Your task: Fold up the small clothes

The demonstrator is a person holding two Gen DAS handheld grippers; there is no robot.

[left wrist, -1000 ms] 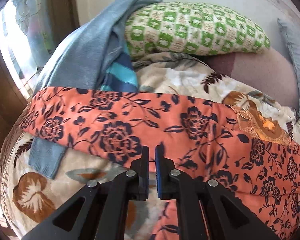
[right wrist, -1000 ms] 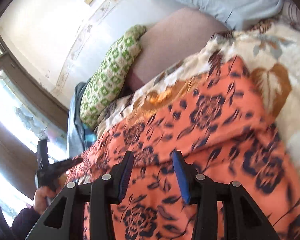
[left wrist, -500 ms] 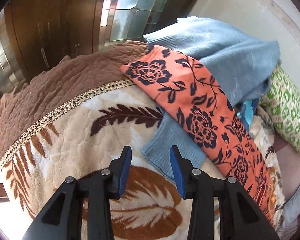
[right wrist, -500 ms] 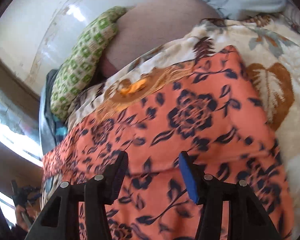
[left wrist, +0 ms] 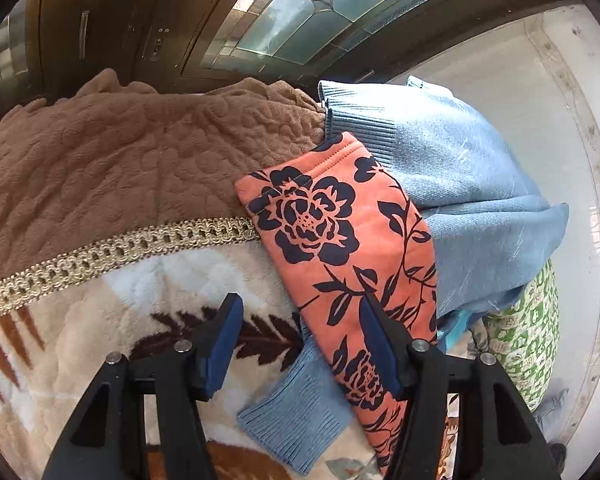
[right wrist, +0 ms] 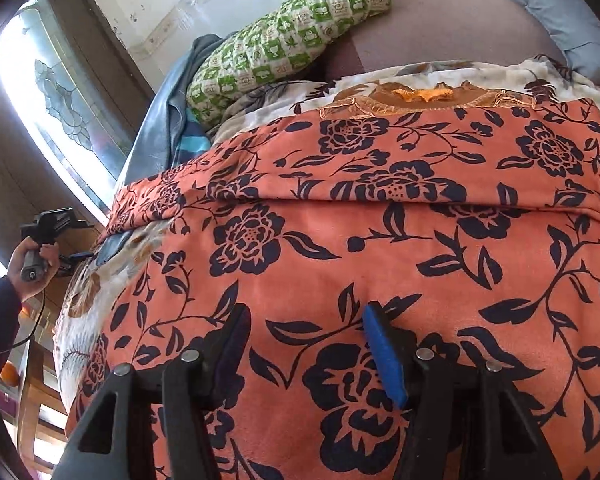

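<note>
An orange garment with dark blue flowers (right wrist: pixel 380 260) lies spread on the bed, with a folded edge across its middle. Its sleeve end (left wrist: pixel 332 240) rests on a grey-blue sweater (left wrist: pixel 460 184). My left gripper (left wrist: pixel 298 312) hovers just before that sleeve end, jaws opening. Only the blanket and the sleeve's edge lie between the pads, unpinched. My right gripper (right wrist: pixel 305 316) hangs low over the garment's body, jaws opening, with flat cloth under them and nothing gripped. In the right wrist view a hand (right wrist: pixel 32 258) holds the left gripper at the far left.
A plush leaf-patterned blanket (left wrist: pixel 100 340) with a brown quilted border (left wrist: pixel 120 152) covers the bed. The sweater's ribbed cuff (left wrist: pixel 296 412) pokes out under the sleeve. A green checked pillow (right wrist: pixel 288 48) lies by the wall. A dark wooden door and glass panels (left wrist: pixel 292 12) stand behind.
My left gripper let go, swung left from the garment's middle to its sleeve end, rolled and opened. My right gripper opened wider and moved closer over the orange cloth.
</note>
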